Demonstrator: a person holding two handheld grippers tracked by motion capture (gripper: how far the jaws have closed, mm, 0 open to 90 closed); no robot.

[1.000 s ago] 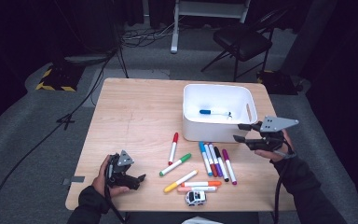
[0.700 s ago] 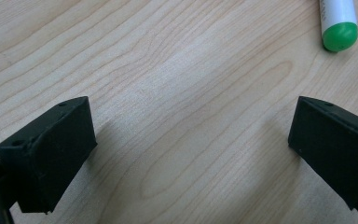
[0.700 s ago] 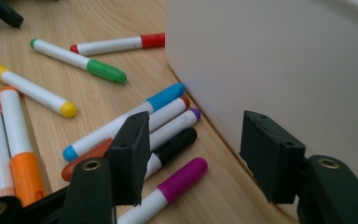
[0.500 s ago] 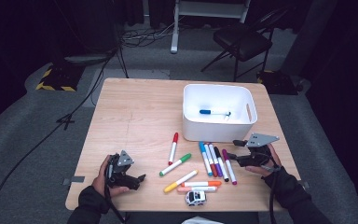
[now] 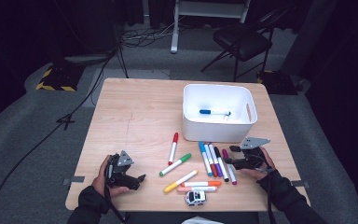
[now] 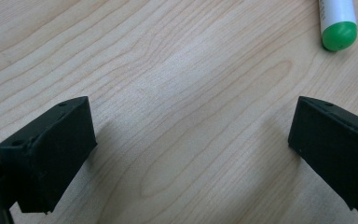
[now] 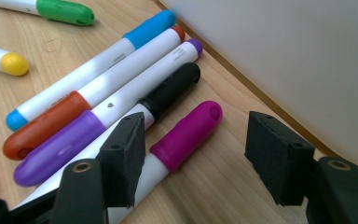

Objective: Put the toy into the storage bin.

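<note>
Overhead, my right gripper [image 5: 232, 155] sits low just in front of the bin [image 5: 218, 132], at the magenta marker [image 5: 229, 167], the outermost of the row there; my left gripper [image 5: 131, 176] rests well left of the bin. Along the left jaws, they stand wide over bare table [image 6: 191, 93]. Along the right jaws, they have just been closing, part open, the magenta marker between them, pads not pressing.
</note>
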